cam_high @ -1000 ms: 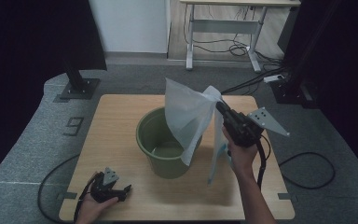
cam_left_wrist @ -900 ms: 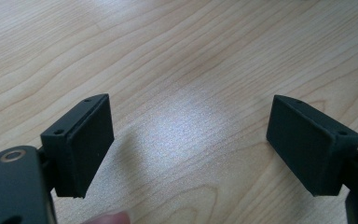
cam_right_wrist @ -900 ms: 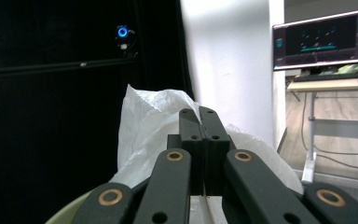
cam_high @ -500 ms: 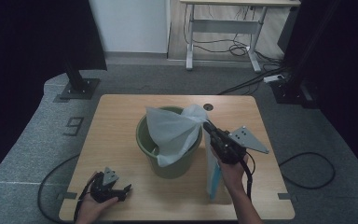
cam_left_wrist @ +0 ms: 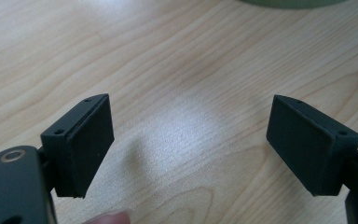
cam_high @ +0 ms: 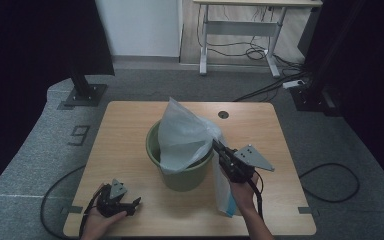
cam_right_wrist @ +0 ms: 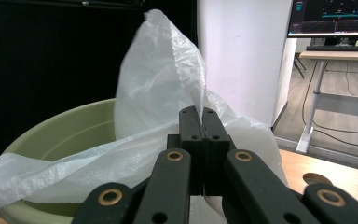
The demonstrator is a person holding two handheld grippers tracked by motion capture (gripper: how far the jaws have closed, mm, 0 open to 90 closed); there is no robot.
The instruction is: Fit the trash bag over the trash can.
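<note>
Lining the bucket: we judge the step in hand is fitting the white plastic bag into the green bucket, our landmark at the middle of the counter.
Bag place: it billows up out of the bucket's mouth, part draped over the near rim, its top peaked above the bucket.
Right tool: clamped tight on a fold of the bag's edge, just at the bucket's right rim.
Left tool: spread wide with nothing between its pads, resting on the counter near and left of the bucket.
Pack: a white and blue packet lies right of the bucket, under our right hand.
Next move: we think the bag's mouth must be spread and folded over the rim; the left tool should come to the opposite edge.
</note>
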